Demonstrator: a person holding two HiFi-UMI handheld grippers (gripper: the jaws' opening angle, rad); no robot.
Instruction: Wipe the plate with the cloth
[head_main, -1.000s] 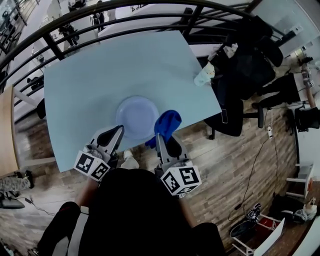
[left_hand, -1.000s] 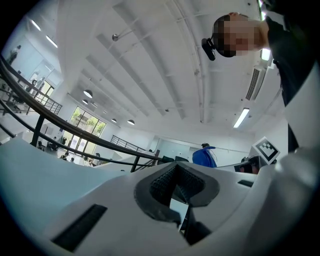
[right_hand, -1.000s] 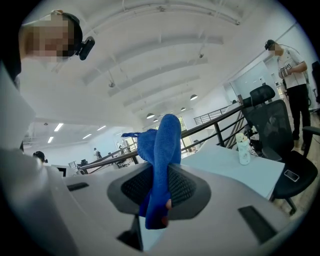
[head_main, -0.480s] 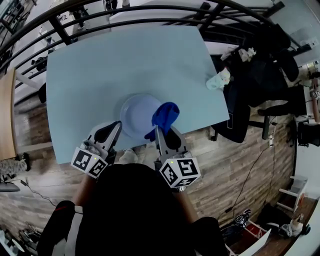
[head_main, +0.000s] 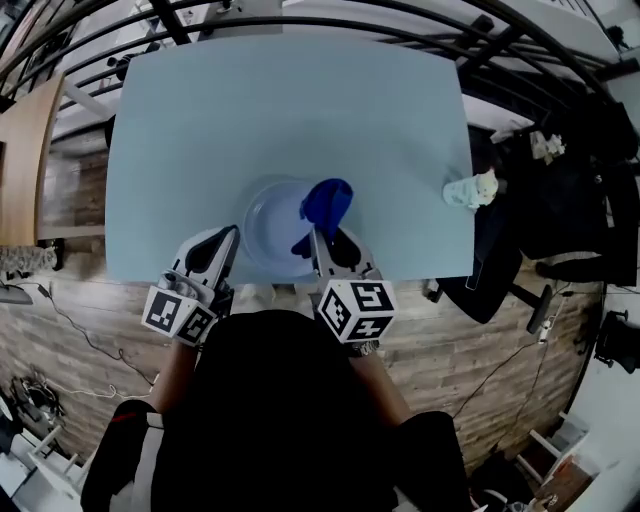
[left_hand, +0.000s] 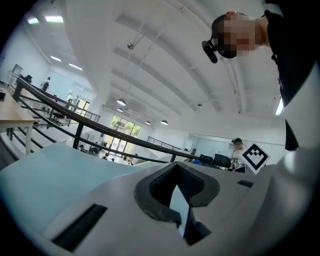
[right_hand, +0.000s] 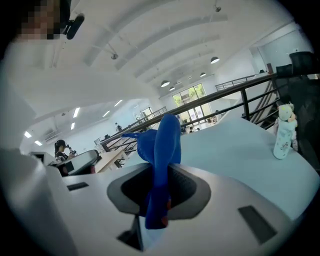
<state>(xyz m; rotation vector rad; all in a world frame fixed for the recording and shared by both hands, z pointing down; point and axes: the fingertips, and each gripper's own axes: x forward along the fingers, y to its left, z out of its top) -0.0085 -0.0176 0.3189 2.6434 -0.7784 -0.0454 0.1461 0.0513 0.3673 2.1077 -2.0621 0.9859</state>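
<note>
- Left hand-held gripper (head_main: 222, 245): at lower left of centre in the head view. In its own view (left_hand: 176, 172) I see the jaws brought together with nothing between them. Its tip lies just beside the plate's left rim.
- Right hand-held gripper (head_main: 322, 246): jaws clamped on the blue cloth (head_main: 327, 203). In its own view (right_hand: 160, 187) the cloth (right_hand: 163, 142) stands up out of the pads in a bunched fold.
- Plate (head_main: 262, 225): pale blue, round, near the lower edge of the light blue surface (head_main: 250, 110), between the two grippers.
- Cloth overlaps the plate's right rim; I cannot confirm contact.
- A small white bottle (head_main: 470, 190) (right_hand: 281, 132) stands at the surface's right edge, well apart from the plate.
</note>
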